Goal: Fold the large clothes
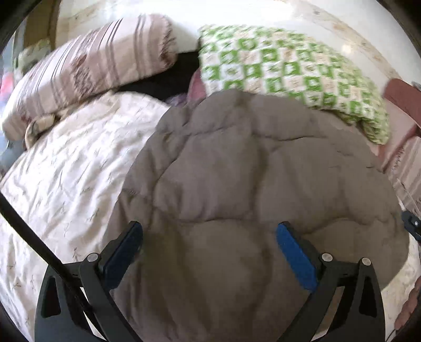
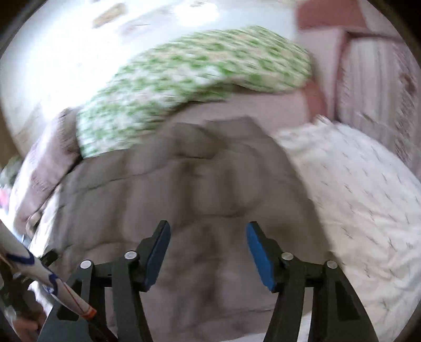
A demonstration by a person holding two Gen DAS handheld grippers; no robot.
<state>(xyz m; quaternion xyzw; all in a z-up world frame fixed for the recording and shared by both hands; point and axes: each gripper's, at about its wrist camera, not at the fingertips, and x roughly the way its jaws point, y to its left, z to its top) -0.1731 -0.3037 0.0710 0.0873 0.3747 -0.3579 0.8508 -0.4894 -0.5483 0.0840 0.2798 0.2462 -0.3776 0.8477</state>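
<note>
Above the grey quilted coat (image 1: pixel 250 171), both hand-held grippers (image 1: pixel 209 252) (image 2: pixel 208 255) wide, empty.

Home bedroom. A bed (image 1: pixel 52 184) under a white printed cover fills both views. At its far end lie a striped pillow (image 1: pixel 86 71) and, beside it, a green-checked pillow (image 1: pixel 289 68); a taupe quilted garment (image 1: pixel 250 184) lies on the cover. Pale wall (image 1: pixel 263 13) behind the pillows.

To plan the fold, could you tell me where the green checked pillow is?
The green pillow lies at the far edge of the brown jacket, upper right in the left view, beside the striped pillow.
</note>
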